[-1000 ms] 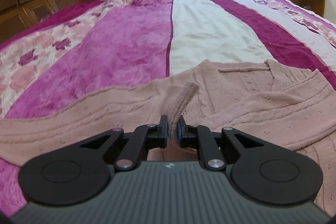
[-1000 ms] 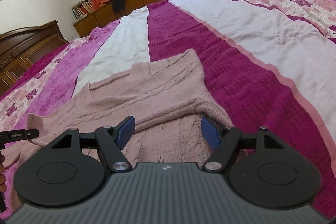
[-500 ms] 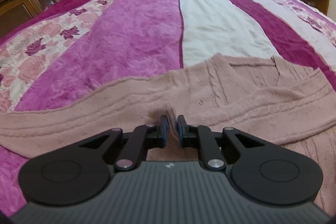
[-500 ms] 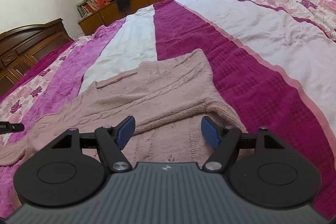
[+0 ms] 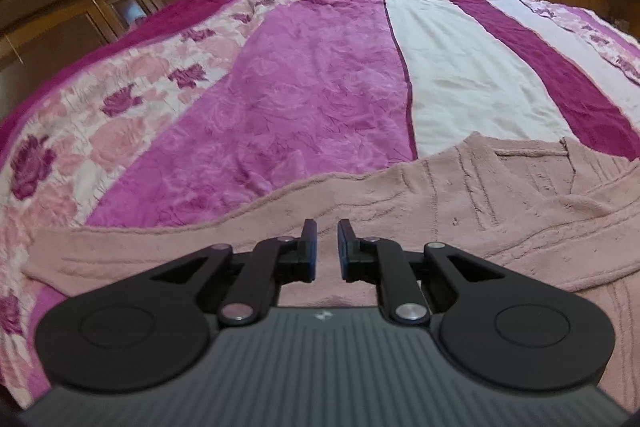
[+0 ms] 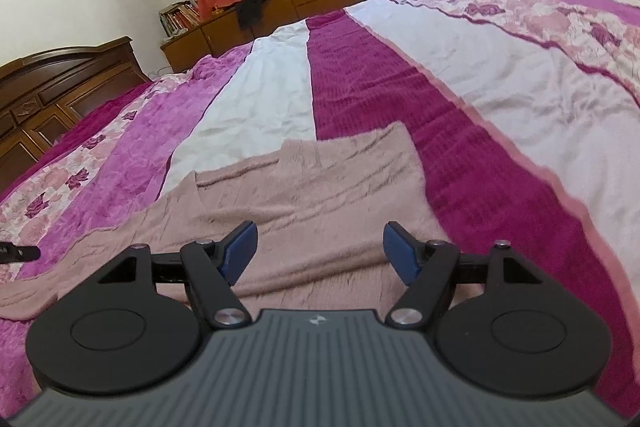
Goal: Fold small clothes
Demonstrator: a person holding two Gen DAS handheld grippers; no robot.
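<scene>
We've got a dusty-pink knit sweater (image 5: 460, 211) lying flat on the bed (image 5: 304, 99), over the striped purple-and-white bedspread, at the near edge in front of both tongs.

Left tongs (image 5: 324, 247): jaws narrow, only a slim gap, nothing visibly pinched between them. They hover over the left sleeve (image 5: 168, 247), clear of the knit as far as we can tell.

Right tongs (image 6: 320, 247): jaws wide, empty, hanging above the sweater body (image 6: 312, 187). No contact visible.

Key relation: the left sleeve runs out sideways to the left, cuff end (image 6: 20, 303) at the far left of the garment. Its long axis lies across our view, roughly square to the pointing line of the left tongs. That sleeve sits directly under and ahead of the left tongs, so the left hand is clearly the nearer one; the right hand is over the torso, well apart from the cuff.

Sweater orientation: neckline (image 5: 532, 151) points away from us toward the far end of the bed, hem toward us. Body long axis runs near-to-far. The right side looks already folded across the chest, though we can't be sure of the layering.

Our read: the next fold is the left sleeve, brought inward over the body.
</scene>
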